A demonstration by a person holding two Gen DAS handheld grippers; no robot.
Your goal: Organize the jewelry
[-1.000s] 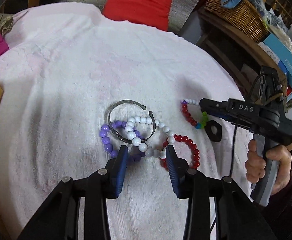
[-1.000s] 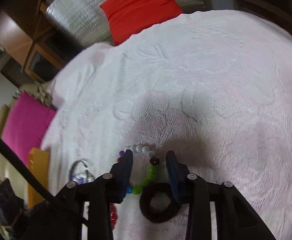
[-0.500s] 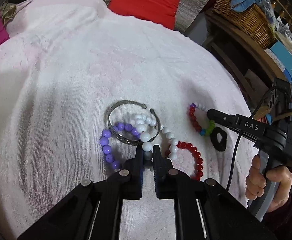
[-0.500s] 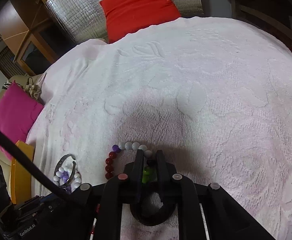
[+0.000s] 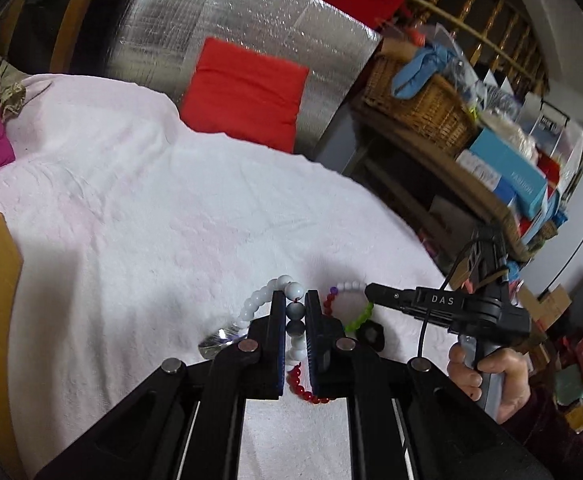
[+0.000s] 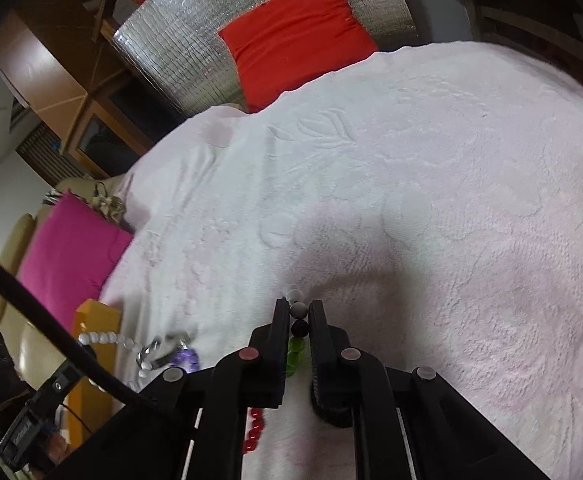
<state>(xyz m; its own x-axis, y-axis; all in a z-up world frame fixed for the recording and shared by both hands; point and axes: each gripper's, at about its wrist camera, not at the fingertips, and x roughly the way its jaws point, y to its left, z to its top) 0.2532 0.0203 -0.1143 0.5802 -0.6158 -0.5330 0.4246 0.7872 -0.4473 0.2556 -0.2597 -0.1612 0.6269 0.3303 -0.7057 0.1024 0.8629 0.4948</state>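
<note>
The left tongs (image 5: 295, 312) are pinched on the white bead bracelet (image 5: 259, 300), its smooth round beads draping leftwards clear of the nubbly pale bedspread (image 5: 171, 220). Just beside, the right tongs (image 6: 299, 316) are clamped on the multicoloured bracelet (image 6: 296, 350), whose glossy strand runs along the fingers.

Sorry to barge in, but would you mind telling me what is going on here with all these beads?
A person is sorting jewelry on a white bedspread with a gripper in each hand. The left gripper is shut on a white bead bracelet, raised off the cloth. The right gripper is shut on a multicoloured bead bracelet. A silver bangle, a purple bead bracelet and a red bead bracelet lie loose beside them.
</note>
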